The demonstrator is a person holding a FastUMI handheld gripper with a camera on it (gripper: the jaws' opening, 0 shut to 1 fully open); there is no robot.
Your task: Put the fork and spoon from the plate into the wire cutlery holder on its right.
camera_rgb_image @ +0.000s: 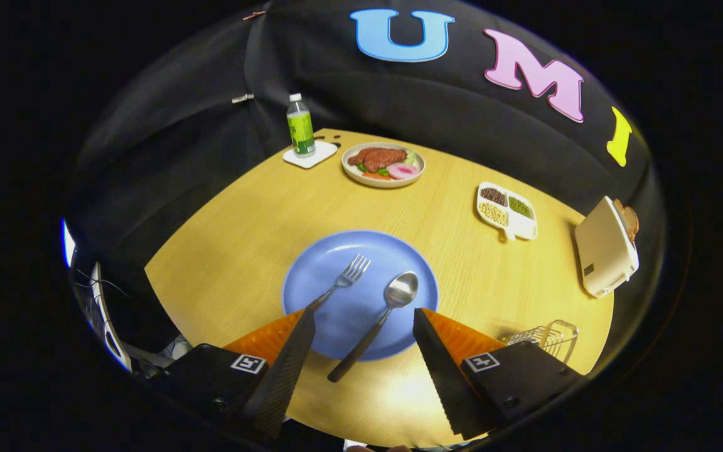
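Note:
A blue plate [336,251] lies on the wooden table just ahead of my fingers. On it rest a fork [341,282] and a spoon [381,317], both with dark handles pointing back toward me. The fork's handle runs behind my left fingertip; the spoon's handle reaches off the plate into the gap between my fingers. My gripper [361,314] hangs above the plate's near edge, open wide, holding nothing. The wire cutlery holder [545,338] stands to the right of the plate, partly hidden behind my right finger.
Beyond the plate are a plate of food [383,164], a bottle [300,127] on a white coaster, a divided dish of beans [506,211], and a cream toaster [605,246] at the right table edge. Bare tabletop [230,251] surrounds the blue plate.

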